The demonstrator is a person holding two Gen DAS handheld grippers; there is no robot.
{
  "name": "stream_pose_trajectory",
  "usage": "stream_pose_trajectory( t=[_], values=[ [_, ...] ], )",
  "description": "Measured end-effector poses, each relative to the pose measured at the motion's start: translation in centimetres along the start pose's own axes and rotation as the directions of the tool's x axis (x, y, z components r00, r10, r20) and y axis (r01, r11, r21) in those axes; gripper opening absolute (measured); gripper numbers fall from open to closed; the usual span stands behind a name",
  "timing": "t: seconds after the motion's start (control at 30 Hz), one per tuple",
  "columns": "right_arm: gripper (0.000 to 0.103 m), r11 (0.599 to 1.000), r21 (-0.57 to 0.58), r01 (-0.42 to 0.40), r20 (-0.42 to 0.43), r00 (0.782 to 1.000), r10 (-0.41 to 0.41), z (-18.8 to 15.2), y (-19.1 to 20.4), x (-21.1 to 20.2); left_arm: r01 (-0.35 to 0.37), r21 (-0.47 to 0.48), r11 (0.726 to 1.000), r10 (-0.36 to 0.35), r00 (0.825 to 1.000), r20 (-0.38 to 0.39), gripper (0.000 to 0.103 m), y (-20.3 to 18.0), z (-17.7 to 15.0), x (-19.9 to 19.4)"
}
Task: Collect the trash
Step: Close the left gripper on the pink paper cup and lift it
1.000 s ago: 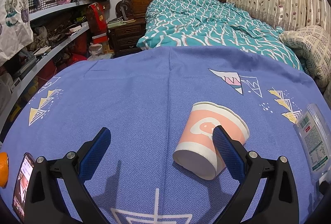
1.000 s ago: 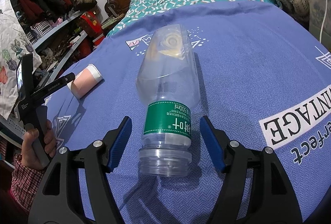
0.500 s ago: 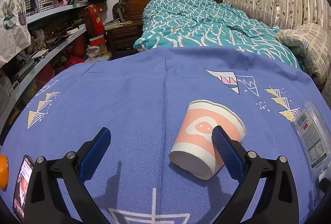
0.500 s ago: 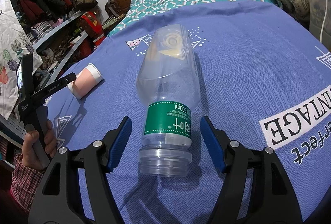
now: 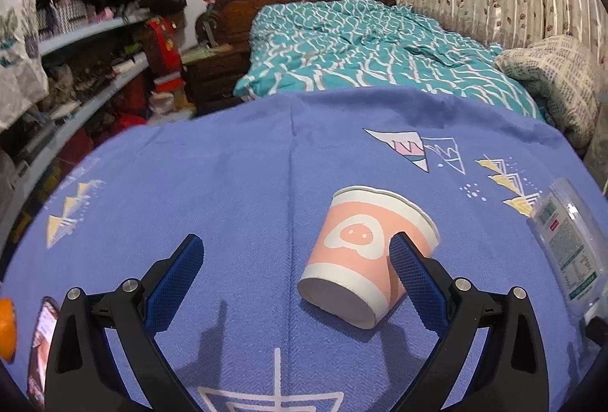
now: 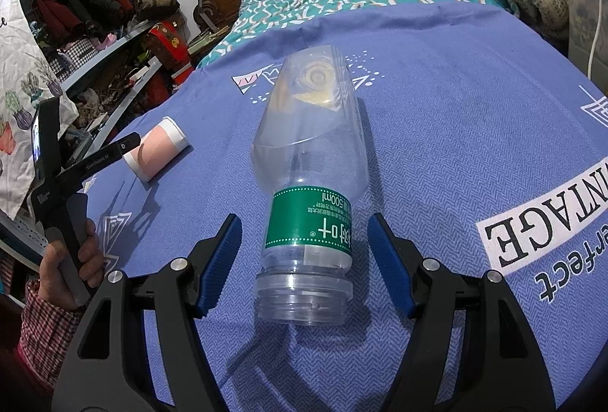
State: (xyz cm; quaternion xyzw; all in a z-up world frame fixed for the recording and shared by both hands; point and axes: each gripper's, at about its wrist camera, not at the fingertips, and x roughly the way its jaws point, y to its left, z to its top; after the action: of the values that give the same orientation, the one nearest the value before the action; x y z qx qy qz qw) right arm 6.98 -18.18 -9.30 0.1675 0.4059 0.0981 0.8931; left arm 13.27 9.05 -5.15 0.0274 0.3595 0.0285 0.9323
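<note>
The left gripper points down at a slant toward the blue cloth, and its two blue pads stand wide apart. The paper cup lies on its side between them, with its bottom toward the camera and its open rim away; it is close to the right pad, and I cannot tell if the pad touches it, while the left pad is well apart from it. In the right wrist view the same gripper is seen from the side, with a hand in a checked sleeve around its handle. The right gripper also points down at a slant, and its pads are apart on both sides of a clear plastic bottle. A gap shows on each side, so the pads do not press the bottle. The bottle lies on the cloth with its base between the pads and its cap end away from the camera; it has a green label. In the left wrist view it lies at the right edge. Behind the cloth there is a bed with a teal cover.
</note>
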Motion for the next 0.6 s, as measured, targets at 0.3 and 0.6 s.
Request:
stream_pose_trajectory(
  t=[0.3, 0.6],
  values=[
    [0.070, 1.000, -0.015, -0.014, 0.009, 1.000, 0.014, 0.0, 0.5, -0.1, 0.154, -0.145, 0.977, -0.174, 0.975, -0.137, 0.094, 2.8, 1.4, 2.8],
    [0.070, 1.000, -0.026, -0.016, 0.033, 0.999, 0.017, -0.2, 0.8, -0.7, 0.277, -0.097, 0.956, -0.293, 0.918, -0.267, 0.089, -1.2, 0.8, 5.9]
  ],
)
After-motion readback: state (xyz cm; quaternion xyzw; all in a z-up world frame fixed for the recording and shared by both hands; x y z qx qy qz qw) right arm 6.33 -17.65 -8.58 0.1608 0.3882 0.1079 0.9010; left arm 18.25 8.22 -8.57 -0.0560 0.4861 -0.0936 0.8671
